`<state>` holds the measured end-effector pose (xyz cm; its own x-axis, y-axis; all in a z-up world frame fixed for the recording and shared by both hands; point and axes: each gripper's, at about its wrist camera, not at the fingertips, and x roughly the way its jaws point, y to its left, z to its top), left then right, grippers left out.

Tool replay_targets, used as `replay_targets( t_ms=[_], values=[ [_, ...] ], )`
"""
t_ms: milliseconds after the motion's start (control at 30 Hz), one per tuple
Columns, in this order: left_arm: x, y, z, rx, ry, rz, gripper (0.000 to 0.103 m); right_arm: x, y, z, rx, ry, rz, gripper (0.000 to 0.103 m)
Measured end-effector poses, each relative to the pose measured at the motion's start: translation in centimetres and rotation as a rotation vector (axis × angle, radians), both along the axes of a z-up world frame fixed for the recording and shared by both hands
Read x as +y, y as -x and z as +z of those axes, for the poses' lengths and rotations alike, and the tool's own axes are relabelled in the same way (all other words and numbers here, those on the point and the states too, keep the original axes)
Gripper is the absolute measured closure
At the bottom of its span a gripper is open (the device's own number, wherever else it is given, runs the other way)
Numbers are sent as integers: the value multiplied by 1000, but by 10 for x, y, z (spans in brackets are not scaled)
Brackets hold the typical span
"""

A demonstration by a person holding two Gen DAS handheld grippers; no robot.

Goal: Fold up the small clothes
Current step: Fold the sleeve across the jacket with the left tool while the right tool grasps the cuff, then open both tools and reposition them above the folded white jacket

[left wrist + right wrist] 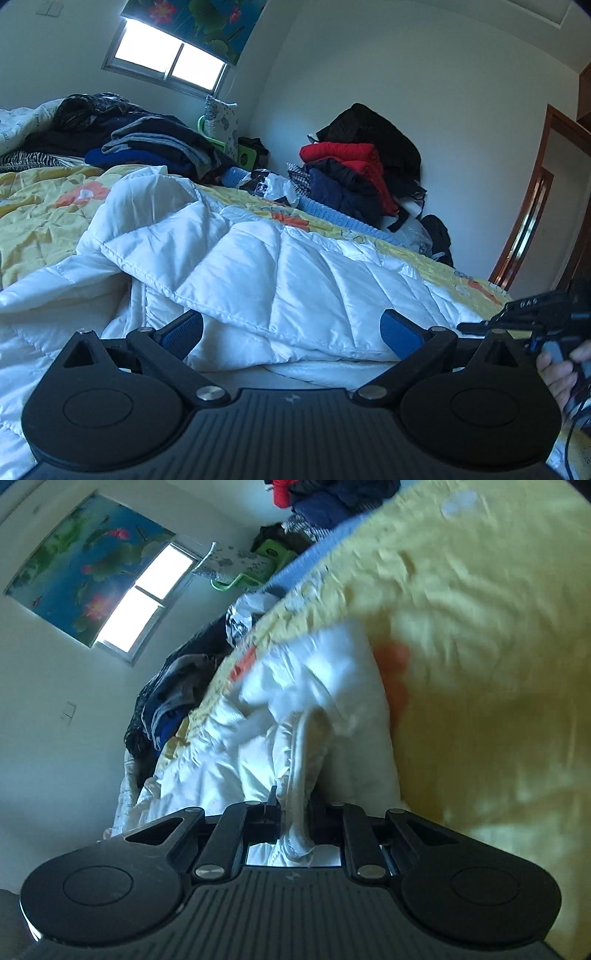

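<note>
The white quilted jacket [258,266] lies crumpled on the bed's yellow bedspread [40,218], with no neat fold showing, so I judge nearly all the folding is left. Its long axis seems to run across the left wrist view, though which end is the collar I cannot tell. The left tool [291,332] stands spread over the jacket's near edge, while the right tool [293,823] is pressed together, pinching a ribbed white hem.

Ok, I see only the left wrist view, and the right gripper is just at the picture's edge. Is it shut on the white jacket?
Observer: Yes. The right gripper is shut on a ribbed edge of the white jacket.
Operator: Is the fabric only at the tips, or deeper?
Observer: Deeper. The ribbed edge runs between the fingers back to the gripper's body.
</note>
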<state>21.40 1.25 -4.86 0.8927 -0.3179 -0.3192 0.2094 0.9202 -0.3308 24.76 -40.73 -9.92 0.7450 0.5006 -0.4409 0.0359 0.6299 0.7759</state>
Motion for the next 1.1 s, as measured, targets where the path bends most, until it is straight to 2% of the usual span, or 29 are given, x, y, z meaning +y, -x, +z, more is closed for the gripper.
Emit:
replay_targets(
  t_ms=[133,167,233,333,400,433,533,567,633,767,800,867,933,1033,1100],
  values=[
    [4,9,18,-30,20,-38,0,5,-7,-9,-4,-23,-5,88],
    [5,12,26,-56,32,-48,0,3,-6,-11,-2,-28,-13,84],
    [7,14,43,-118,30,-45,0,-5,1,-17,-13,-59,-24,83],
    [10,-5,63,-160,-19,-11,0,-11,6,-14,-21,-92,-55,71],
    [15,-26,68,-143,-57,46,0,-14,14,-1,-70,-79,-102,47],
    [19,-39,69,-117,-65,65,0,-14,17,5,-109,-59,-134,40],
    [28,-72,67,-24,-61,91,0,-6,31,37,-242,92,-290,37],
    [29,-81,66,-4,-67,101,0,-1,33,44,-276,119,-304,37],
    [25,-99,65,36,-103,97,0,16,24,54,-306,131,-221,37],
    [11,-125,53,81,-221,94,0,73,-15,52,-262,216,18,28],
    [7,-130,47,95,-264,101,0,85,-23,47,-248,266,46,26],
    [0,-142,32,141,-340,114,0,106,-36,34,-217,429,61,26],
    [-2,-147,16,180,-384,110,0,115,-39,16,-203,525,94,26],
    [5,-145,2,171,-354,95,0,117,-31,5,-216,540,130,26],
    [10,-149,-2,205,-327,88,0,118,-30,3,-214,536,134,27]
  ],
)
